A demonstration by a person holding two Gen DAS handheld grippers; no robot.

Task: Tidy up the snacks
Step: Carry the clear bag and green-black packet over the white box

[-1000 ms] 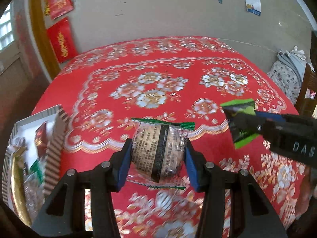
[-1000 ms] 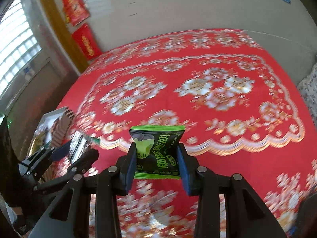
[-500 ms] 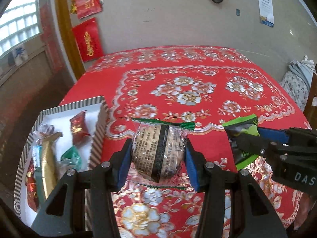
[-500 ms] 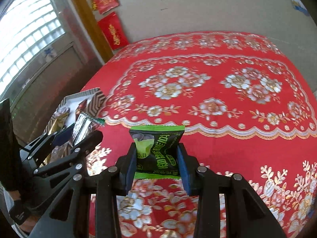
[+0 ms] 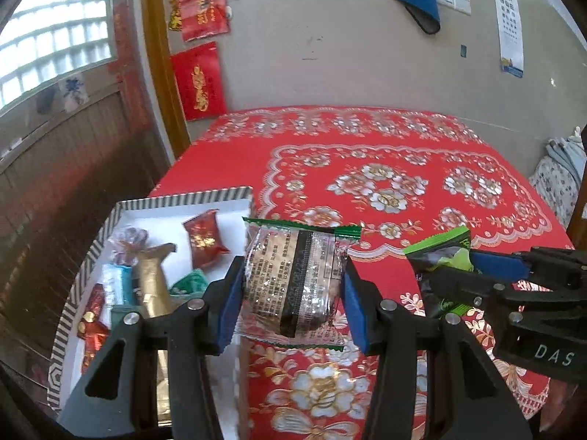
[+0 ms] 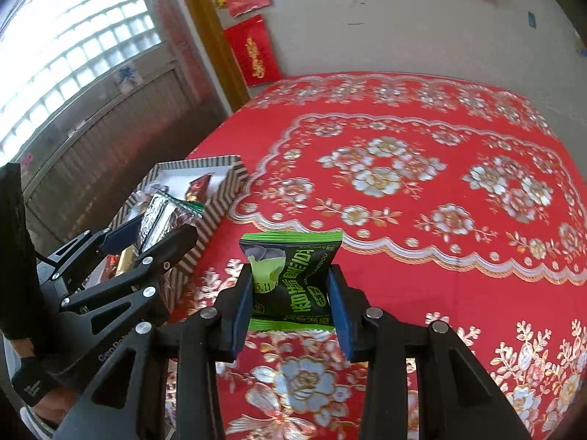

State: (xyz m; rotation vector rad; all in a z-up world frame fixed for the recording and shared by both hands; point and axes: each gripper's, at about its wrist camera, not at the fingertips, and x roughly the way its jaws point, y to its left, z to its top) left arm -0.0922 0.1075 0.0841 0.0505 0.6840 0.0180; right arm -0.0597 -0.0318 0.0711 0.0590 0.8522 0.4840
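I've both grippers pinching pkts: left gripper (image 5: 291, 289) clamps silver packet (image 5: 295, 286), right gripper (image 6: 291, 300) green packet (image 6: 291, 278), aimed for striped box (image 5: 183, 198).

White letters "DAS" stand on the black body of the right tool (image 5: 473, 282), seen at the right edge of the left wrist view. The green and black snack packet (image 6: 291, 282) clamped in that tool carries "25.11" on its pale green patch, beside large green Chinese characters and a line of small Latin print too fine to read. The silver-wrapped snack (image 5: 295, 286) in the left tool (image 5: 291, 289) bears dense print, illegible. An eye chart (image 5: 508, 18) hangs on the wall, letters blurred.
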